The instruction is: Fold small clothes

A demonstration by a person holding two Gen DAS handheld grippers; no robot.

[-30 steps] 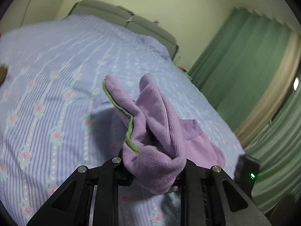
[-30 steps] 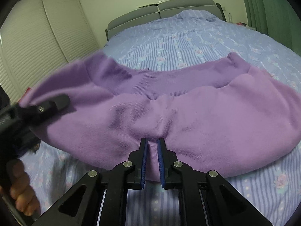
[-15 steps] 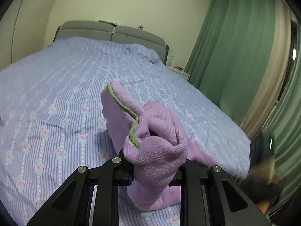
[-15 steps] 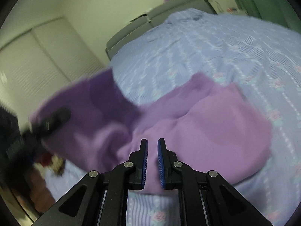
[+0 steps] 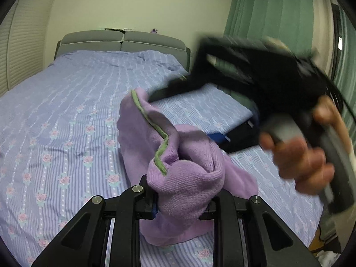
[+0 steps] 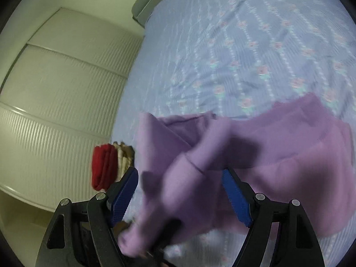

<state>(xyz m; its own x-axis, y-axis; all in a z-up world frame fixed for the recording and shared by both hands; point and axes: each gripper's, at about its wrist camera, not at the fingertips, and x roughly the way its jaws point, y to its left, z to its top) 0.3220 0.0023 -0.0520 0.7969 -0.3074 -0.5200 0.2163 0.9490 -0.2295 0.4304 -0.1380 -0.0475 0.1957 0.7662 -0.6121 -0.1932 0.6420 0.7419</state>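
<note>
A small purple garment with a green trim (image 5: 178, 162) is bunched up in my left gripper (image 5: 182, 202), which is shut on one end of it and holds it above the bed. The rest of the purple garment (image 6: 278, 146) drapes down onto the bedspread. My right gripper (image 6: 180, 191) is open, its blue pads (image 6: 235, 198) wide apart above the cloth, holding nothing. In the left wrist view the right gripper (image 5: 233, 71) shows blurred, held by a hand, over the garment.
The bed with a blue floral bedspread (image 5: 66, 115) fills both views. A grey headboard (image 5: 122, 40) is at the back, green curtains (image 5: 267, 11) to the right. A stack of folded clothes, red and beige (image 6: 109, 166), lies by the white wardrobe (image 6: 55, 111).
My right gripper has let go of the garment and opened wide, then swung up and left over it. The left gripper still holds its end, raised a little.
</note>
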